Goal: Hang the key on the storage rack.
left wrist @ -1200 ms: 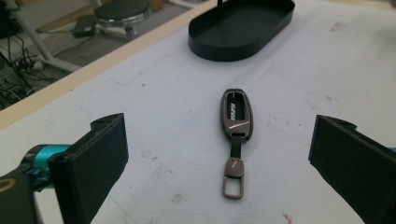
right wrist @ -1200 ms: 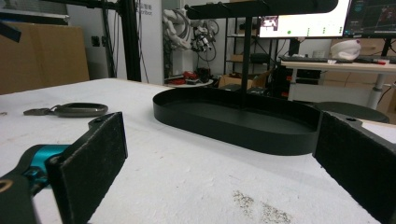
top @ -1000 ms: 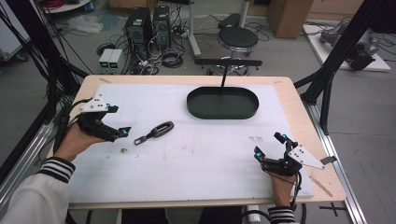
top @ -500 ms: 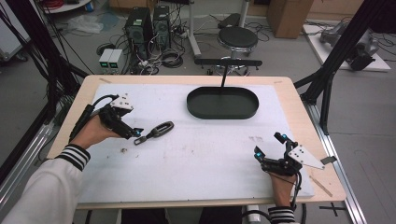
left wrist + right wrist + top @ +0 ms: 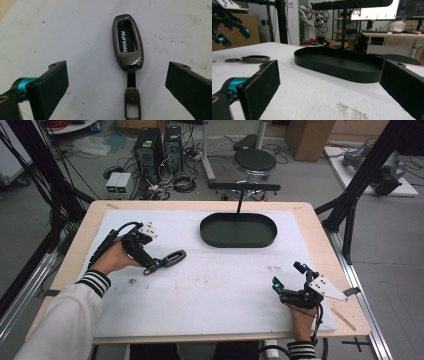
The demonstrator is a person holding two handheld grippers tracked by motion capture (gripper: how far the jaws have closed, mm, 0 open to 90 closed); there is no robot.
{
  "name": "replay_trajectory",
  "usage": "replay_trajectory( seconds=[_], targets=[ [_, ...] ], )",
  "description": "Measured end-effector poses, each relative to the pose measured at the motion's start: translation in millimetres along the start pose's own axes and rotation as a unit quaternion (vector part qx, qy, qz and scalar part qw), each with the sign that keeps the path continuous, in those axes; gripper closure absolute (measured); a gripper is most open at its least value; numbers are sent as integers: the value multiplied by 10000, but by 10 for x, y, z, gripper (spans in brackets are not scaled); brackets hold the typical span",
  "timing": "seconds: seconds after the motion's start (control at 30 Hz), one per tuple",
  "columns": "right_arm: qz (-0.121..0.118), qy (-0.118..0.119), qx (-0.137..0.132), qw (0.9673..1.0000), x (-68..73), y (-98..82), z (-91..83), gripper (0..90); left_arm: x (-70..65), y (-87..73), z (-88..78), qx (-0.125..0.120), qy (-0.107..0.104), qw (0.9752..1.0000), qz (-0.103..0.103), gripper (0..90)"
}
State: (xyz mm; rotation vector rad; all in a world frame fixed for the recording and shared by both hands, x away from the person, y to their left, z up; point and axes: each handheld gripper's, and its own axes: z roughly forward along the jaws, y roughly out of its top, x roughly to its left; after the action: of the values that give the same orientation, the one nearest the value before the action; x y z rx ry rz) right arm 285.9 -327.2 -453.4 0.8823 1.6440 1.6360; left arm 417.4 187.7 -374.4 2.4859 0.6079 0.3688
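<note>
While left hand-held gripper (image 5: 117, 85) gapes over key fob (image 5: 128, 41), stained white table cover (image 5: 210, 290), cluttered lab floor.

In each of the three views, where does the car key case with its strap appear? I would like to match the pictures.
High view: the key case lies left of centre on the white mat, at the left gripper tips.
Left gripper view: key case at upper centre, strap toward the camera, between open jaws.
Right gripper view: key case at the far left, lying flat.
Shared landmark: the black oval tray, also in the right gripper view.
</note>
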Motion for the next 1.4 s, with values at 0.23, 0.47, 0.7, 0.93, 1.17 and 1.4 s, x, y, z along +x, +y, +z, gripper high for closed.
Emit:
replay_trajectory(
  seconds=[0.23,0.47,0.7,0.93,1.17,1.4],
  targets=[
    [8,2,2,10000,-1,0,1,20,-1,33,126,253,-169,9995,37,53],
    [6,-4,9,10000,0,0,0,20,5,8,226,643,-218,9977,27,67],
    [-9,-8,5,10000,0,0,0,21,-1,-4,283,802,-210,9966,5,123],
    [-5,-9,7,10000,0,0,0,21,-21,1,323,1015,-239,9945,7,252],
    [-6,-3,1,10000,0,0,0,21,-38,5,344,1172,-323,9926,66,361],
    [-2,-6,9,10000,-1,1,0,21,-57,28,358,1249,-348,9915,101,436]
  ],
)
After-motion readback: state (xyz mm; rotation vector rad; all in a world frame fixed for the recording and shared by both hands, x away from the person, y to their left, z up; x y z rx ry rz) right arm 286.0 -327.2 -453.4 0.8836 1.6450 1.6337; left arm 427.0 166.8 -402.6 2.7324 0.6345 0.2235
